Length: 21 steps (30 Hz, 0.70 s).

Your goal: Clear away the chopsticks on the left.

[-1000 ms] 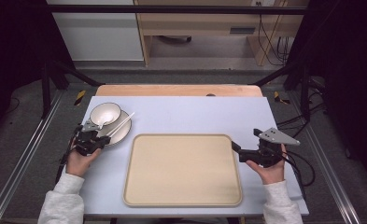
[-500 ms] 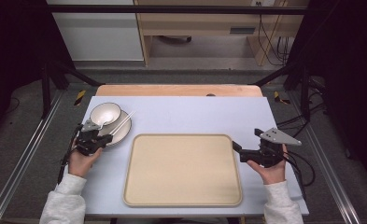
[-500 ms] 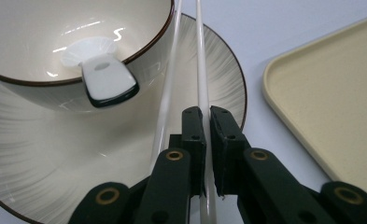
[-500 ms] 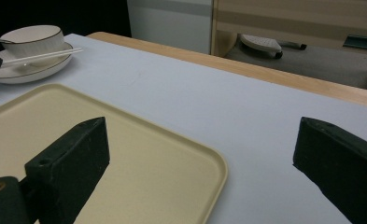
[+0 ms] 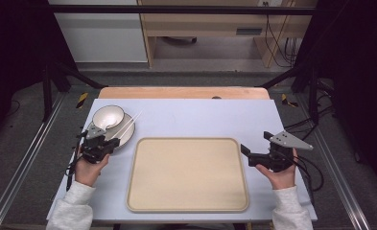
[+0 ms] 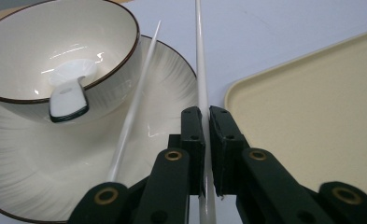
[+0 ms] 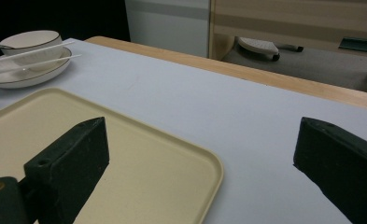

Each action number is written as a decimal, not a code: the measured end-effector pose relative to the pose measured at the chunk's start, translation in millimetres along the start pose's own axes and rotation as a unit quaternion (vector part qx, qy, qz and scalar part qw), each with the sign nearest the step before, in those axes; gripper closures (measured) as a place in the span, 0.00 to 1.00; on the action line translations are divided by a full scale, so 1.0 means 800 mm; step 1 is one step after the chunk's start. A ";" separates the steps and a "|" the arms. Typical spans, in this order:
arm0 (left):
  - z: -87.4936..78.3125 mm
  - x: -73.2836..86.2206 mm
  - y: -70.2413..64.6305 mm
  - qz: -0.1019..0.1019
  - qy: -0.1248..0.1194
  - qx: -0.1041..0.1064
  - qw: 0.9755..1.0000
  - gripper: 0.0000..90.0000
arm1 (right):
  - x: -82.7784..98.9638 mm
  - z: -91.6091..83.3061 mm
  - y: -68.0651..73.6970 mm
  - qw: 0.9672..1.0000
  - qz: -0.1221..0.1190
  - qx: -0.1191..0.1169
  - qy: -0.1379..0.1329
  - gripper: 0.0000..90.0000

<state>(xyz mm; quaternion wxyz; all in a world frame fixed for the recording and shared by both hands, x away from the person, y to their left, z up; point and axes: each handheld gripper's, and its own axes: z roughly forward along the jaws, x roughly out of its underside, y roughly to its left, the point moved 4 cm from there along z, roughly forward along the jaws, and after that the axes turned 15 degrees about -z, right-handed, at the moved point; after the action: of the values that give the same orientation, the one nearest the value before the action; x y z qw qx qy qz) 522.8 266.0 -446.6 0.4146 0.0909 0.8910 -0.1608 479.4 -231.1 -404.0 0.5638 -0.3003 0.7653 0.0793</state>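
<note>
One chopstick [image 6: 201,70] pinched in left claw [image 6: 206,140] over plate [image 6: 172,84] near tabletop's far left corner; thin grip, risk of pivoting or slipping free, knocking second chopstick [image 6: 137,98]. Right claw [image 7: 200,163] spread, idle.

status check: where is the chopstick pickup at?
Done: left gripper has closed on one chopstick. In hand: that stick, over the plate. Left: the second chopstick lies on the plate beside the bowl; the tray is bare; right gripper open.
</note>
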 end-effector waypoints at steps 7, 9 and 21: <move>-0.013 0.007 -0.024 -0.015 -0.021 -0.002 1.000 0.94 | 0.001 -0.001 -0.001 1.000 0.005 0.000 0.000 0.04; -0.015 0.009 -0.030 -0.016 -0.024 -0.009 1.000 0.94 | 0.001 -0.001 -0.001 1.000 0.004 0.000 -0.001 0.04; -0.028 0.032 -0.058 -0.058 -0.033 -0.026 0.997 0.94 | 0.001 -0.004 -0.003 1.000 0.007 0.003 -0.001 0.04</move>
<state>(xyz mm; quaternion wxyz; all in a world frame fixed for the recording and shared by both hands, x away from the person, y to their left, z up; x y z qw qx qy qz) 476.4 231.4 -443.0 0.4358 0.0225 0.8847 -0.1642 477.8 -234.8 -403.2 0.5651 -0.2933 0.7668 0.0809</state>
